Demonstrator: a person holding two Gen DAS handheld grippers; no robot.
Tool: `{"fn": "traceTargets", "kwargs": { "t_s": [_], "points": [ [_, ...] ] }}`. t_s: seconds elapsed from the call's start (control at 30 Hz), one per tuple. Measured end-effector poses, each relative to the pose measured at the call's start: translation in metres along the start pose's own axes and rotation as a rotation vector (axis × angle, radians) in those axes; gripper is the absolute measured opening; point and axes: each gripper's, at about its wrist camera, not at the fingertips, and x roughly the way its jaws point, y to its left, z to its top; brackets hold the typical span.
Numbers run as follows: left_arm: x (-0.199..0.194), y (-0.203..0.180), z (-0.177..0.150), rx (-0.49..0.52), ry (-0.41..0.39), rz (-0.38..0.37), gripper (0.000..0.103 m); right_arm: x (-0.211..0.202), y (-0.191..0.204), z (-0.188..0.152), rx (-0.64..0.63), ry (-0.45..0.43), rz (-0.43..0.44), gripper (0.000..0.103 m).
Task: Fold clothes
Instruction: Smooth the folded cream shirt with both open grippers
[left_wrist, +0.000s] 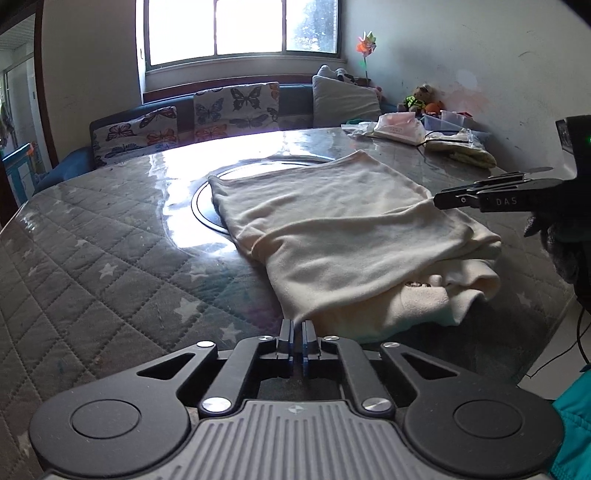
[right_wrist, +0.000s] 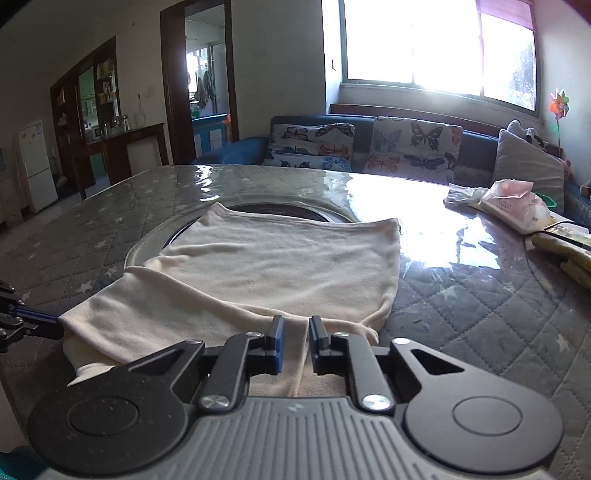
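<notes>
Folding is under way: the cream garment (left_wrist: 343, 236) lies on the quilted surface (left_wrist: 110, 266), its far part spread over a round inset, its near part doubled into a thicker stack at the near edge. Left tool (left_wrist: 297, 334) is clenched at the near-left corner of the top layer; its own view shows the jaws nearly touching with cloth just at the tips, and the right view shows its tip (right_wrist: 55, 325) meeting the cloth edge, so I judge it is pinching a thin layer. Right tool (right_wrist: 295, 332) has its jaws narrowly apart with a fold of cloth running between them; whether the pads press on it I cannot tell. Step in hand, as I read it: gripping the two near corners for the next fold. Next move calls for a firm hold on both corners, then lifting them together and carrying the near edge toward the far hem, level so the layers land aligned. Clutter (right_wrist: 517, 206) at far right stays clear.
</notes>
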Motion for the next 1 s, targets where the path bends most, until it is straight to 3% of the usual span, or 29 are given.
{"fn": "traceTargets", "kwargs": {
  "t_s": [0.23,0.37,0.5,0.67,1.0],
  "points": [
    [0.000,0.010,0.036,-0.058,-0.072,-0.046,0.006,0.004,0.007,0.005,-0.013,-0.010,0.070,0.016],
    [0.026,0.004,0.056,-0.059,-0.088,-0.086,0.008,0.017,0.018,0.004,-0.034,0.011,0.106,0.018],
    [0.063,0.005,0.064,-0.117,-0.049,-0.096,0.008,0.025,0.021,0.000,-0.036,0.030,0.113,0.018],
    [0.087,0.011,0.057,-0.126,-0.003,-0.047,0.008,0.030,0.016,-0.006,-0.031,0.062,0.101,0.019],
    [0.084,0.013,0.062,-0.122,-0.038,-0.013,0.013,0.035,0.014,0.003,-0.040,0.039,0.092,0.023]
  ]
}}
